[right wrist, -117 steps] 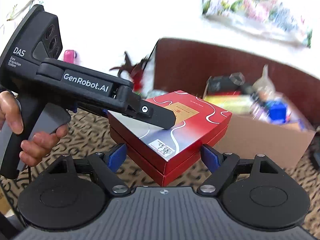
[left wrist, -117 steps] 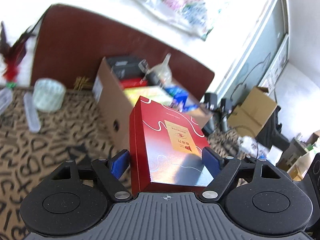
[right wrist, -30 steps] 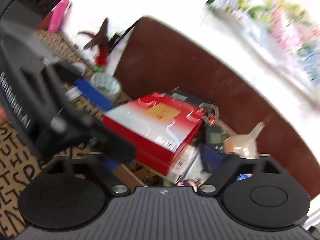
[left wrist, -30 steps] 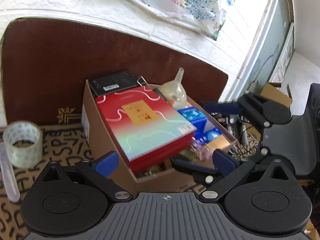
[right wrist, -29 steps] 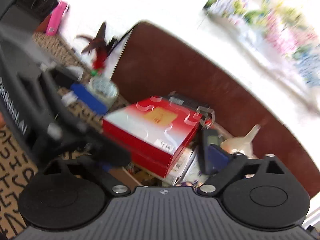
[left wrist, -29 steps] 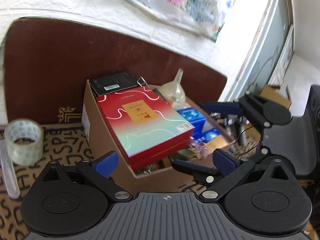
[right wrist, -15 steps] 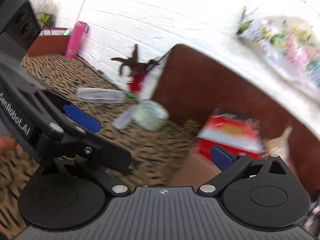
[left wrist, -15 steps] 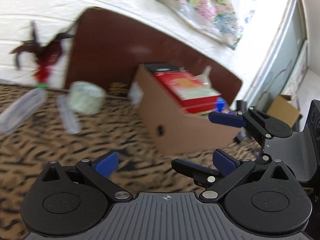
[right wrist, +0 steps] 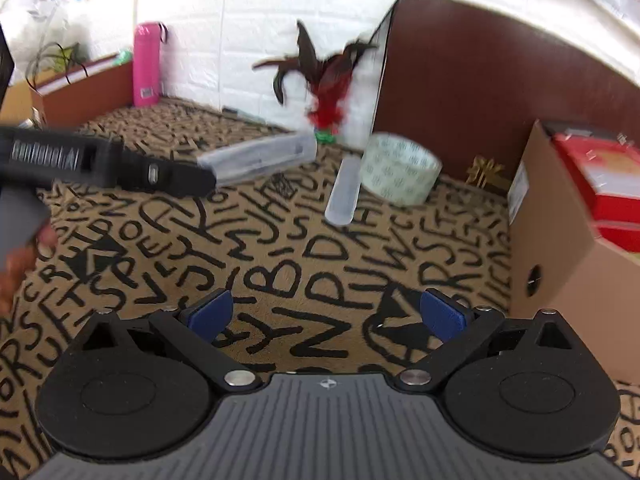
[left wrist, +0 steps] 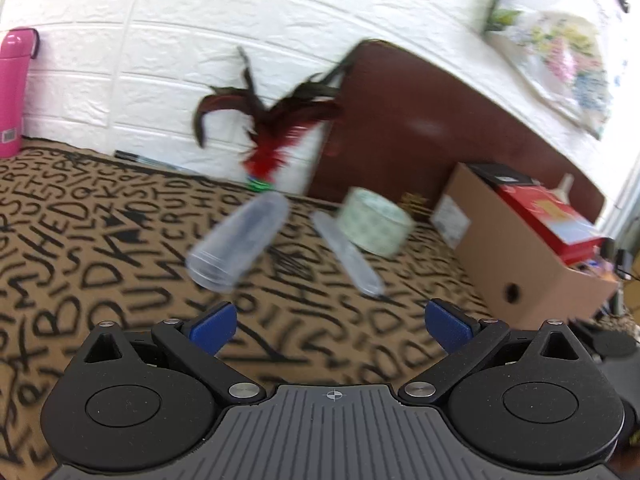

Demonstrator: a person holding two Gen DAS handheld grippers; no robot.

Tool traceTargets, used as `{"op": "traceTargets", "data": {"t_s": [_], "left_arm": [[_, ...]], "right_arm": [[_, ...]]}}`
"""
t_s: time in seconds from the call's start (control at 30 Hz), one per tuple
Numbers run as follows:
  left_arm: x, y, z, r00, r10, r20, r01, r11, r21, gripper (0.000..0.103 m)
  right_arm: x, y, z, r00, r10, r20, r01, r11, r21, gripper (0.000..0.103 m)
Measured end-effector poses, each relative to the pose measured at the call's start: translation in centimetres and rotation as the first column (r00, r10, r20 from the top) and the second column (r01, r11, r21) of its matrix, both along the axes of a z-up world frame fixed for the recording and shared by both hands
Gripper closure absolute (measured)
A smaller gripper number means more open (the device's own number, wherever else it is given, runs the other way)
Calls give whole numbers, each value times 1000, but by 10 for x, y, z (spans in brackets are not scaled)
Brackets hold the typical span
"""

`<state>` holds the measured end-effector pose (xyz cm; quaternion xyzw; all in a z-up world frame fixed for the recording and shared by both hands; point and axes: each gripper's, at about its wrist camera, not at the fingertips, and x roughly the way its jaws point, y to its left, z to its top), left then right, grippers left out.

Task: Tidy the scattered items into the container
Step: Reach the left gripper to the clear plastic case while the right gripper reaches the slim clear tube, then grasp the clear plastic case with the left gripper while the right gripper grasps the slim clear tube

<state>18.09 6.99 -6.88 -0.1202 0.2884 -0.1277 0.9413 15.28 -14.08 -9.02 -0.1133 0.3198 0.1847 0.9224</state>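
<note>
Lying on lettered cloth (left wrist: 100,240) – clear plastic tube (left wrist: 240,244), tape roll (left wrist: 374,222), cardboard box (left wrist: 516,264)

A white brick-patterned wall (left wrist: 168,32) runs behind a tan surface printed all over with black letters (right wrist: 280,264). A dark brown rounded board (left wrist: 420,132) leans upright against that wall, and a floral-printed plastic bag (left wrist: 560,64) hangs above it. Bright daylight washes in from the far right.

The red box (left wrist: 548,216) now lies inside the cardboard box (left wrist: 516,264). Both hand-held grippers, left (left wrist: 332,322) and right (right wrist: 326,314), have let go and hang empty, well away from the cardboard box.
</note>
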Motion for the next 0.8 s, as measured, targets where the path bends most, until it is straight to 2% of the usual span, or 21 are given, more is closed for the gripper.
{"op": "traceTargets", "data": {"t_s": [0.2, 0.33, 0.43, 0.57, 0.7, 0.77, 0.8], "left_arm": [[43, 22, -15, 999, 22, -44, -20, 999, 45, 0], [70, 28, -23, 998, 21, -64, -16, 997, 70, 0], [88, 29, -28, 997, 16, -72, -9, 995, 104, 0], [112, 29, -39, 992, 17, -123, -3, 994, 112, 4], [126, 23, -41, 994, 0, -106, 15, 990, 143, 4], [134, 20, -43, 994, -7, -105, 24, 987, 160, 4], [138, 18, -43, 995, -9, -103, 27, 985, 173, 8]], "right_arm": [[29, 14, -21, 998, -30, -58, 31, 999, 14, 8], [53, 18, -33, 993, -65, -96, 67, 998, 20, 15], [69, 19, -35, 992, -95, -86, 99, 994, 43, 14], [94, 23, -35, 990, -123, -69, 127, 991, 52, 17], [121, 30, -33, 990, -131, -55, 135, 989, 62, 26], [133, 33, -32, 990, -134, -50, 137, 988, 68, 28], [139, 35, -33, 990, -136, -47, 139, 988, 70, 29]]}}
